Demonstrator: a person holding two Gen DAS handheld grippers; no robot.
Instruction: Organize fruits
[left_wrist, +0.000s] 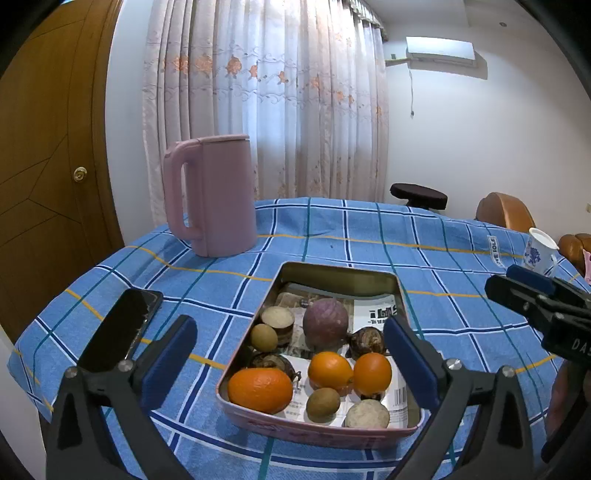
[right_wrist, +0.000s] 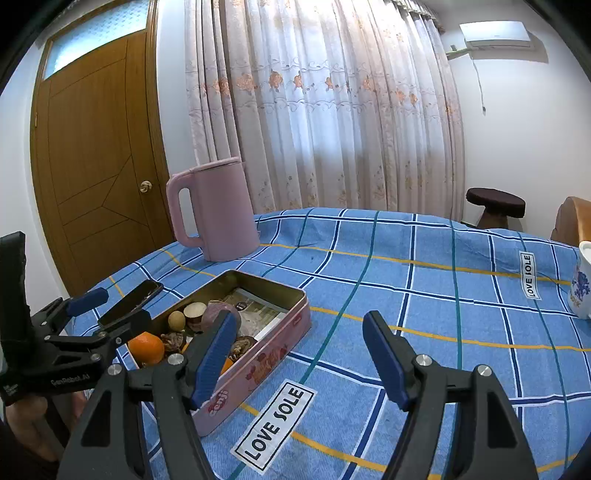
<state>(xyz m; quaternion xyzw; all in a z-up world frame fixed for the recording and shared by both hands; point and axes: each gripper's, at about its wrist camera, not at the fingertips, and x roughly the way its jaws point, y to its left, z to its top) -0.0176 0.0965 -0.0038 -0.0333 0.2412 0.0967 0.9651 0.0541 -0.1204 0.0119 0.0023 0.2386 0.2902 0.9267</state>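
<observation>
- Pink tin (left_wrist: 317, 430): rests on the blue checked tablecloth (left_wrist: 443, 258), lined with printed paper.
- Fruits inside the tin: three oranges, the largest (left_wrist: 259, 389) at the near left corner; a purple round fruit (left_wrist: 325, 323) toward the middle; small brown ones, possibly longans, around them.
- Left gripper (left_wrist: 290, 360): spread wide, empty, hovering over the tin's near end.
- Right gripper (right_wrist: 299, 360): spread, empty, right of the tin.
- Pink kettle (left_wrist: 210, 195): beyond the tin.
- Black phone (left_wrist: 120, 328): left of the tin.

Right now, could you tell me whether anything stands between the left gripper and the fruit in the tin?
Nothing visible does. The left gripper is open over the near end of the tin, with the oranges uncovered between its fingers.
</observation>
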